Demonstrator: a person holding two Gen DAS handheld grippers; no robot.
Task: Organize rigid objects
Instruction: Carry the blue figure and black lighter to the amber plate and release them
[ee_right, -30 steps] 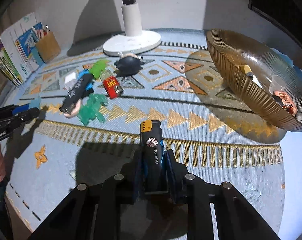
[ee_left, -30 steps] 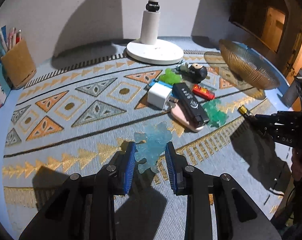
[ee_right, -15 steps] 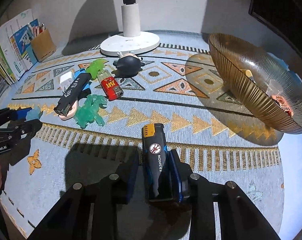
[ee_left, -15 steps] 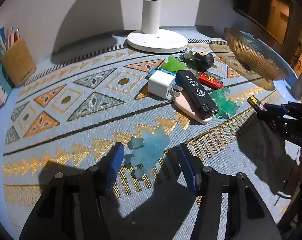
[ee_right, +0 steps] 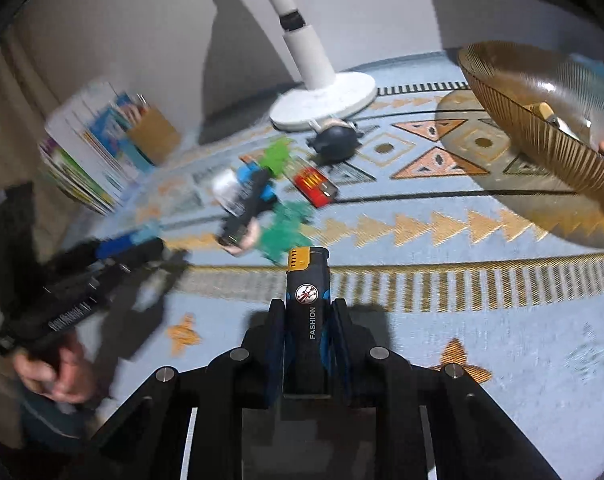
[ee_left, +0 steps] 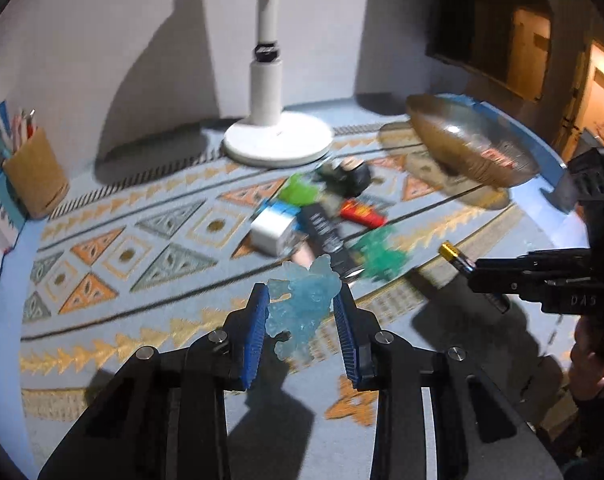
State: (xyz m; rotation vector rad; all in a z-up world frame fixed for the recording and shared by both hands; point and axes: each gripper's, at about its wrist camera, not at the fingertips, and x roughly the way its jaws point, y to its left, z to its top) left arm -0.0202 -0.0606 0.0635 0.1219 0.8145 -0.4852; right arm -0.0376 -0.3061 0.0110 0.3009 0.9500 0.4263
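Note:
My left gripper (ee_left: 302,308) is shut on a pale blue translucent toy (ee_left: 302,304) and holds it above the patterned mat. My right gripper (ee_right: 308,316) is shut on a black lighter (ee_right: 308,296) with a yellow top, lifted off the mat; it also shows at the right of the left wrist view (ee_left: 456,258). Beyond lies a pile: a white charger (ee_left: 272,232), a black lighter (ee_left: 328,236), a red lighter (ee_left: 362,214), a green toy (ee_left: 378,254), a lime toy (ee_left: 300,192) and a dark round object (ee_left: 348,174). An amber glass bowl (ee_right: 542,128) holds a few items.
A white lamp base (ee_left: 278,142) stands at the back. A brown pencil cup (ee_left: 36,174) and booklets (ee_right: 86,152) sit at the left edge. The left gripper and the hand holding it show at the left of the right wrist view (ee_right: 114,256).
My left gripper closed on the pale blue toy and lifted it. My right gripper regripped the black lighter and raised it. Both views swung and are blurred.

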